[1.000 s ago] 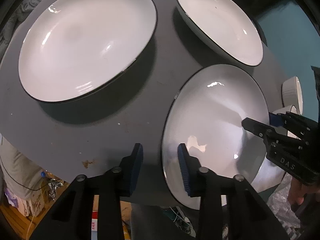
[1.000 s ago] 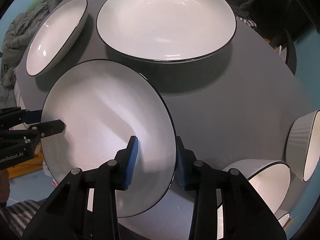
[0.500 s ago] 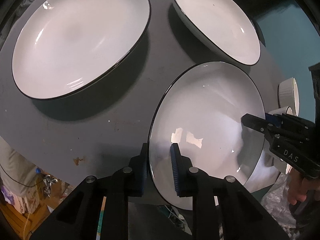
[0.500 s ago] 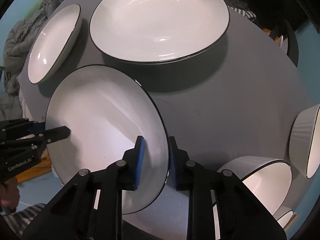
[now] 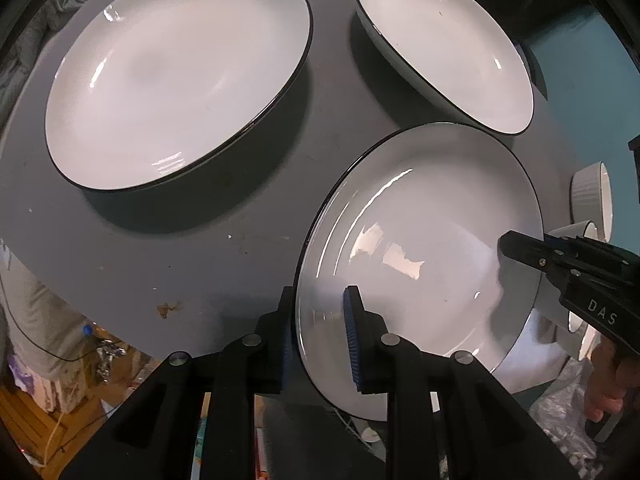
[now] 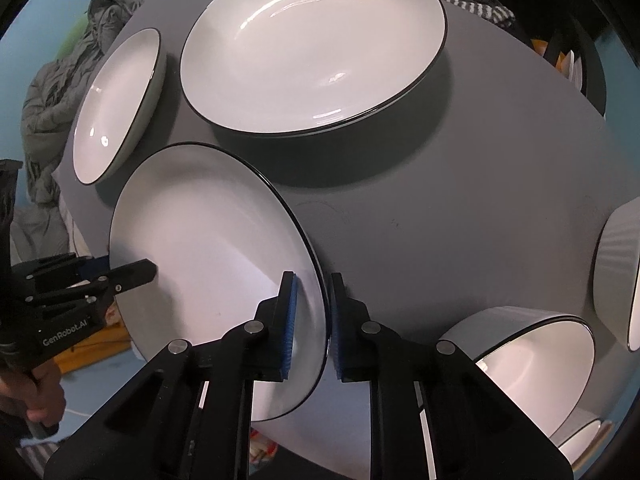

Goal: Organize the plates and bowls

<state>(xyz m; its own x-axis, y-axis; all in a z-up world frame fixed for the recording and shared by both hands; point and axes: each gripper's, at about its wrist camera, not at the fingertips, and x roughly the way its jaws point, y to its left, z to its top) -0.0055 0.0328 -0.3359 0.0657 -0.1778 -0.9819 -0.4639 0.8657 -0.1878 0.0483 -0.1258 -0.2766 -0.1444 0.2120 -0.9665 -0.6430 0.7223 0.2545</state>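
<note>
A white black-rimmed plate [image 5: 432,236] is held by both grippers and is raised off the grey table [image 5: 168,256]. My left gripper [image 5: 318,336] is shut on its near left rim. My right gripper [image 6: 314,324] is shut on the opposite rim of the same plate [image 6: 208,248]. The right gripper also shows at the right of the left wrist view [image 5: 520,250], the left gripper at the left of the right wrist view [image 6: 132,274]. A large plate [image 5: 176,76] [image 6: 316,48] and a smaller deep plate [image 5: 448,44] [image 6: 116,104] lie on the table beyond.
Ribbed white bowls [image 6: 616,276] and a black-rimmed bowl [image 6: 528,356] stand at the table's right end, seen small in the left wrist view [image 5: 592,200]. A grey cloth heap [image 6: 52,92] lies past the table's far left edge. The table's front edge is just below the held plate.
Both grippers have closed onto the rims of the near plate, and it has lifted and tilted off the table. The other plates have not moved.
</note>
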